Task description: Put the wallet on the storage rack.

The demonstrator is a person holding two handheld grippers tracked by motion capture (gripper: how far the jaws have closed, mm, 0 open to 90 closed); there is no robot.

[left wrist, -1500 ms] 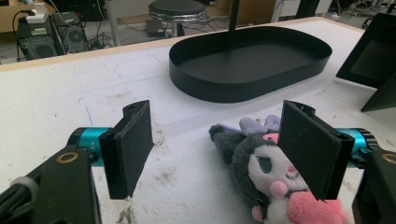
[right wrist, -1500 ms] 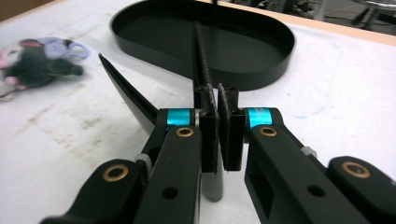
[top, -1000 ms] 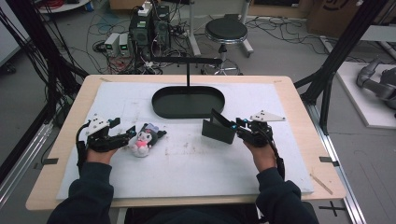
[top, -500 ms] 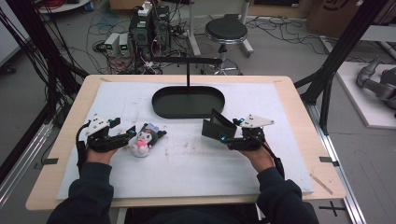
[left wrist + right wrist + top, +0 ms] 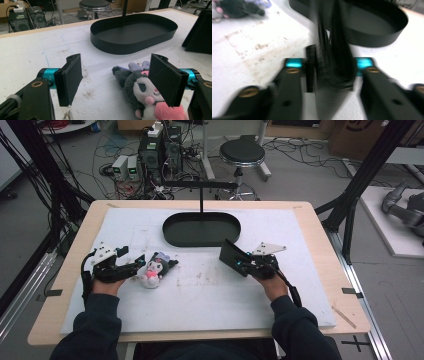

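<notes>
A small black-and-pink plush toy [image 5: 154, 270] lies on the white mat at the left. My left gripper [image 5: 140, 265] rests on the mat, open, with the plush [image 5: 140, 87] lying against the inside of one jaw and a wide gap to the other. In its own view the left gripper [image 5: 117, 78] faces the tray. At the right, my right gripper [image 5: 240, 265] holds a black bag [image 5: 231, 255] upright on the mat. Its jaws have just been closing, and in the blurred right gripper view the gripper [image 5: 332, 72] pinches the bag [image 5: 334, 50].
An oval black tray [image 5: 201, 242] sits at the mat's far middle, with a thin black post [image 5: 201, 200] rising behind it. The tray's wall [image 5: 132, 45] is just beyond the plush. The table edges are bare wood, and cables, boxes and a stool stand on the floor beyond.
My right gripper has shifted slightly toward the left and down with the black bag, and its grey top plate has tilted. The left gripper and the plush have stayed put.
</notes>
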